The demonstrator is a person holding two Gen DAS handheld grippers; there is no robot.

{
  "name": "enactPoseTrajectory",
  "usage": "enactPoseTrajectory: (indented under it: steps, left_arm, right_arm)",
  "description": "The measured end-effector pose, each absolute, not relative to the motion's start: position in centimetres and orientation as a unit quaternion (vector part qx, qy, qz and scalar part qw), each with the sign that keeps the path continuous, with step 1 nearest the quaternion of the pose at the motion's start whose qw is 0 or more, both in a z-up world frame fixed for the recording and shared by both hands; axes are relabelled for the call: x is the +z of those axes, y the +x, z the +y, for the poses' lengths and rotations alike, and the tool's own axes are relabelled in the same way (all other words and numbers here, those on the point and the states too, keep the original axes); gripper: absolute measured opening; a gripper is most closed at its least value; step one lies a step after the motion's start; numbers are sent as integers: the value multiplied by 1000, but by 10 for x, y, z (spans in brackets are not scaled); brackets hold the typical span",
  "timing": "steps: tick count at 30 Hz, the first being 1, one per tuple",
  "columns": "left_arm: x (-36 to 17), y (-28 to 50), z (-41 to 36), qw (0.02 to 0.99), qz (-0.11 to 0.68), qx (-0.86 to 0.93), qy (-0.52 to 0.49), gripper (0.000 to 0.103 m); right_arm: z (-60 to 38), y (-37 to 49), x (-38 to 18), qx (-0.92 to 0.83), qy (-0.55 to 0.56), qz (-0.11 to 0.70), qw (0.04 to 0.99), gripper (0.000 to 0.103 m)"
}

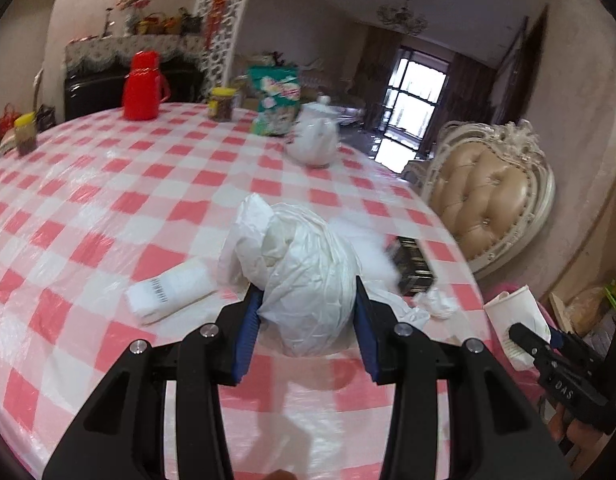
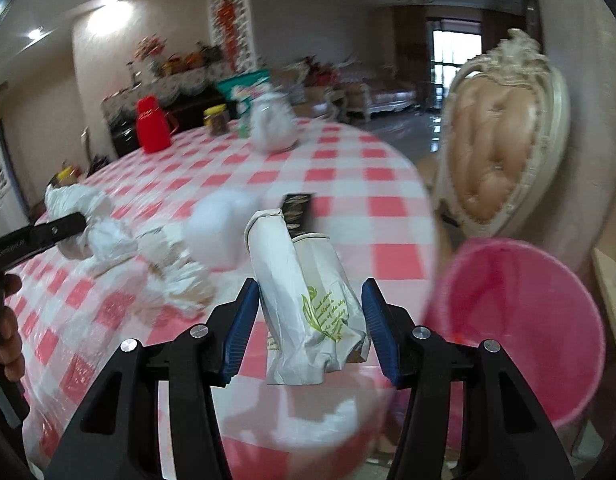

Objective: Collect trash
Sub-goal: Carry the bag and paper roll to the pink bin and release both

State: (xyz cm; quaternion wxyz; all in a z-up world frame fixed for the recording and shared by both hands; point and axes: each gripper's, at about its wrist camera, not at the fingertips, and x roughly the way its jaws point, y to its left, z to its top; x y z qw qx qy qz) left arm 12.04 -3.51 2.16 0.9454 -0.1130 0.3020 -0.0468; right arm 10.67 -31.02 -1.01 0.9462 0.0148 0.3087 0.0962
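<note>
Trash is gripped in both claws. A crumpled white plastic bag (image 1: 308, 276) is clamped between the blue pads of the left gripper (image 1: 306, 304), lifted off the checked tablecloth (image 1: 88, 200). A crushed paper cup (image 2: 312, 304) with green print is pinched in the right gripper (image 2: 310, 312), jaws partly closed against its sides. Beyond the left claw, a folded tissue pack (image 1: 172, 292), a crumpled tissue (image 1: 436, 302) and a dark box (image 1: 414, 266) are noted on the cloth. To the right of the right claw, a pink bin (image 2: 520, 328) is seen beside the table.
</note>
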Motion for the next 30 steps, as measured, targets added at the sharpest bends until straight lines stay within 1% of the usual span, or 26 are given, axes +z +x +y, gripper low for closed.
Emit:
enactPoseTrajectory:
  steps: [18, 30]
  left_arm:
    - [46, 147, -214, 935, 286, -204, -40, 42]
    - [45, 170, -293, 920, 285, -267, -5, 42]
  right_arm:
    - [-437, 86, -5, -46, 65, 288, 954, 52]
    - [-487, 88, -4, -98, 84, 276, 953, 53]
